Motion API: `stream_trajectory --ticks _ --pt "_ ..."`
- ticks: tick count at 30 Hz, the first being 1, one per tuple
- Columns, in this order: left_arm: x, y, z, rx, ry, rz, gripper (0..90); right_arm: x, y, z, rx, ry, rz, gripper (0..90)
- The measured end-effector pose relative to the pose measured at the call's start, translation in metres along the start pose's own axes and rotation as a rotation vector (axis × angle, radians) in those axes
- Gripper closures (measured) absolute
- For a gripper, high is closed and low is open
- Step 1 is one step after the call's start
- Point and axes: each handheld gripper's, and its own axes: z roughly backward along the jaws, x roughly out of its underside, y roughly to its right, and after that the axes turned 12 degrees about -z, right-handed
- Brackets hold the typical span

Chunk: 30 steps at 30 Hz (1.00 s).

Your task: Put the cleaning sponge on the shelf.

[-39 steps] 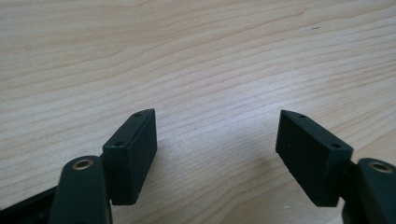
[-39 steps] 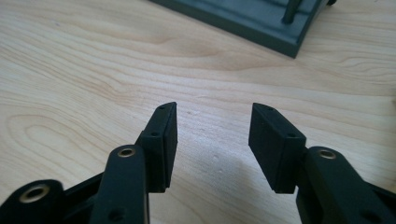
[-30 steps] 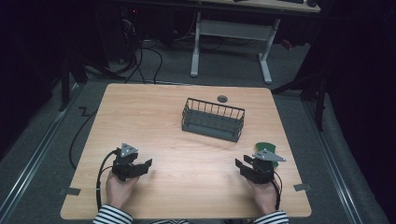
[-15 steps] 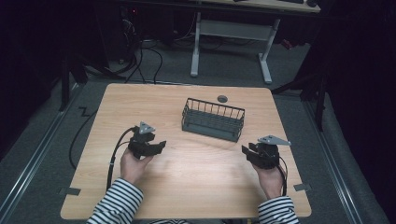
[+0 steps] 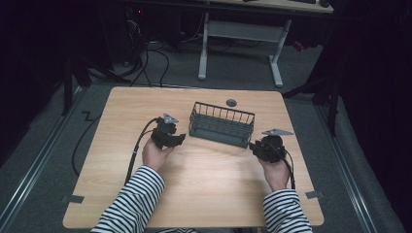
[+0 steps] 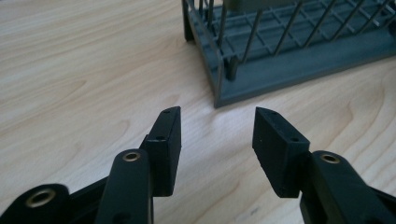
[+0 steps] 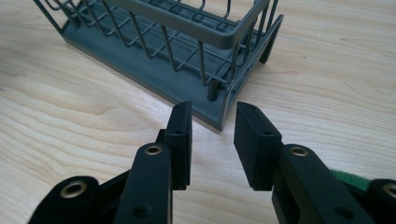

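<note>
The desk (image 5: pixel 194 194) carried little: a grey wire basket (image 5: pixel 221 124) stood a little back of its middle, nearer the far edge than the near one, with a small dark round disc (image 5: pixel 231 102) beyond it, close to the far edge.

I had one tool at each end of that basket. My left gripper (image 5: pixel 176 140) sat just off its left end, and my right gripper (image 5: pixel 254 146) just off its near right corner. Neither touched it.

In the left gripper view the jaws stood apart with bare wood between them, the basket's corner post (image 6: pixel 231 70) ahead of the gap. They had just been closing, with nothing in them. In the right gripper view the jaws were narrower, aimed at the basket's corner (image 7: pixel 223 114), also freshly closing and also on nothing.

So I judged the work barely begun: both approaches were nearly done, but no grip was made and the basket rested flat on the desk. Seizing both ends and lifting or moving it all remained.
</note>
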Motion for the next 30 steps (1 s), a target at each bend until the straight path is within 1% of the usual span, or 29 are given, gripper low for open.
stream_trajectory --ticks 3,4,5,7,8,9,12,15,21,22,24,26,27,30 --pt "-0.006 0.0 -0.009 -0.004 -0.01 -0.003 51.9 -0.002 0.001 -0.007 0.014 -0.012 -0.012 68.2" --pt "-0.006 0.0 -0.009 -0.004 -0.01 -0.003 51.8 -0.002 0.002 -0.01 0.019 -0.016 -0.017 68.2" --pt "-0.008 -0.001 -0.013 0.004 -0.009 0.0 51.8 -0.002 0.002 -0.012 0.026 -0.021 -0.024 68.2" --pt "-0.009 -0.001 -0.015 0.002 -0.011 -0.004 51.8 -0.003 0.004 -0.014 0.028 -0.024 -0.024 68.2" --pt "-0.01 0.0 -0.017 -0.004 -0.005 -0.007 52.1 -0.003 0.005 -0.018 0.032 -0.027 -0.031 68.3" --pt "-0.01 -0.001 -0.018 -0.001 -0.001 -0.002 52.2 -0.004 0.005 -0.019 0.035 -0.034 -0.04 68.3" --pt "-0.009 -0.003 -0.026 -0.011 -0.013 0.01 52.4 -0.005 0.004 -0.024 0.041 -0.044 -0.034 68.4" --pt "-0.008 -0.004 -0.029 -0.012 -0.01 0.019 52.9 -0.006 0.002 -0.027 0.051 -0.046 -0.024 68.3" --pt "-0.008 -0.005 -0.037 -0.015 -0.011 0.026 55.5 -0.009 -0.002 -0.035 0.061 -0.061 -0.033 69.3" --pt "-0.009 -0.005 -0.041 -0.008 -0.019 0.027 55.8 -0.009 -0.001 -0.036 0.065 -0.065 -0.038 69.6" --pt "-0.01 -0.005 -0.042 -0.007 -0.022 0.022 56.0 -0.009 0.0 -0.038 0.066 -0.067 -0.042 70.0" --pt "-0.012 -0.003 -0.045 -0.001 -0.025 0.01 56.7 -0.009 0.004 -0.04 0.067 -0.081 -0.058 71.7" --pt "-0.015 -0.002 -0.048 -0.004 -0.031 0.004 57.2 -0.009 0.005 -0.04 0.065 -0.078 -0.06 72.5" --pt "-0.016 -0.001 -0.052 -0.003 -0.039 0.004 59.7 -0.01 0.006 -0.04 0.053 -0.072 -0.07 74.9"
